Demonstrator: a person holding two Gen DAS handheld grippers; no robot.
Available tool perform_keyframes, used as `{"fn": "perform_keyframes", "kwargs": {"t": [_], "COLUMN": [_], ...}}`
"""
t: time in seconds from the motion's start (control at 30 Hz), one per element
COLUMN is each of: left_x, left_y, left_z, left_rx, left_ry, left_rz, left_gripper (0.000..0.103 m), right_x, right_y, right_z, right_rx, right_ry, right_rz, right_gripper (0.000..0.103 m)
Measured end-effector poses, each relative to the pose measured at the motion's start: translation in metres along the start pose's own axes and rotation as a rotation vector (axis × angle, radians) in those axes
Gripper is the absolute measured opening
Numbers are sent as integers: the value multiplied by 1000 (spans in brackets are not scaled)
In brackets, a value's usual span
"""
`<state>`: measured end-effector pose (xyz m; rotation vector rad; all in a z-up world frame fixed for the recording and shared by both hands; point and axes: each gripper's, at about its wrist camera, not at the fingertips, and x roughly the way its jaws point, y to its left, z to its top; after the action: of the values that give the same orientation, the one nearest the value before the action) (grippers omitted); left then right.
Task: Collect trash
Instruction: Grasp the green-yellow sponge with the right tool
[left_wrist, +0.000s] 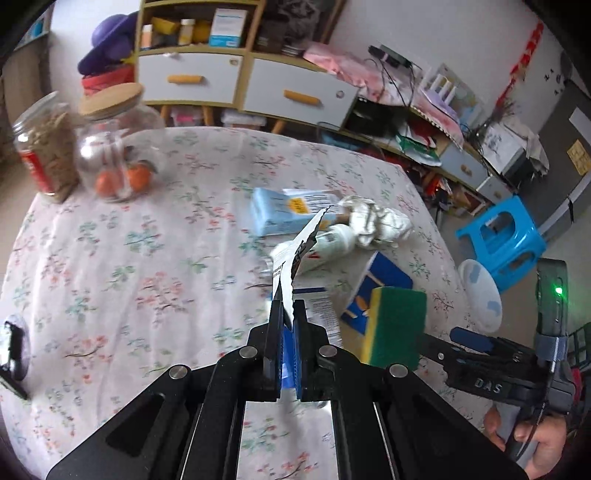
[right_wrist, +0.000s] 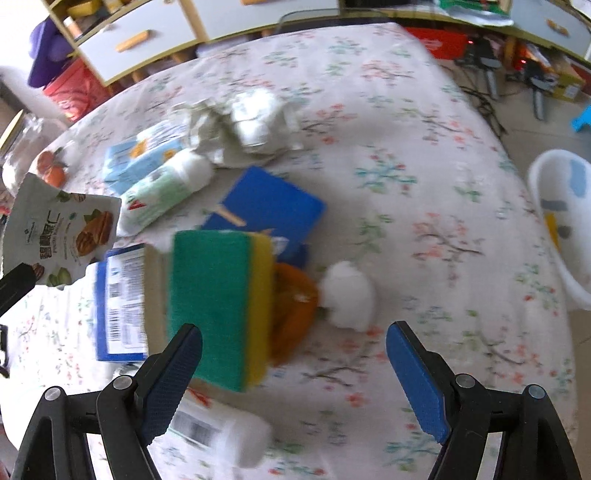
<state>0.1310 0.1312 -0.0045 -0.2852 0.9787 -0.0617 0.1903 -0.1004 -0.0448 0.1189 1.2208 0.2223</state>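
While L gripper (left_wrist: 288, 321) pinches wrapper (left_wrist: 295, 254) (torn).

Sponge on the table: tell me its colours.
Green scouring side on a yellow body; the sponge shows best in the right wrist view.

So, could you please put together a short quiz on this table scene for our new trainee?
1. True or false: the left gripper is shut on a torn snack wrapper.
2. What lies nearest the right gripper? A) purple hat B) green and yellow sponge C) blue stool
3. Fill in: the right gripper's jaws are ____.

Key
1. True; it is pinched between the pads, lifted off the floral tablecloth.
2. B.
3. Open, with nothing held between them.
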Motion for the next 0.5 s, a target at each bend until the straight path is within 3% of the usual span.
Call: {"fn": "perform_keyframes", "kwargs": {"t": [0.2,0.5], "left_x": [-10,-16], "left_y": [26,41], "left_z": [-13,-21], "left_rx": [-19,-39], "left_ry": [14,36], "left_rz": [29,34], "left_gripper": [4,4], "right_x": [18,41], "right_y": [27,46], "right_z": [1,-3], "right_rx": [-27,-79], "right_ry": [11,25], "right_rz": [4,-68], "right_gripper": [85,84]}}
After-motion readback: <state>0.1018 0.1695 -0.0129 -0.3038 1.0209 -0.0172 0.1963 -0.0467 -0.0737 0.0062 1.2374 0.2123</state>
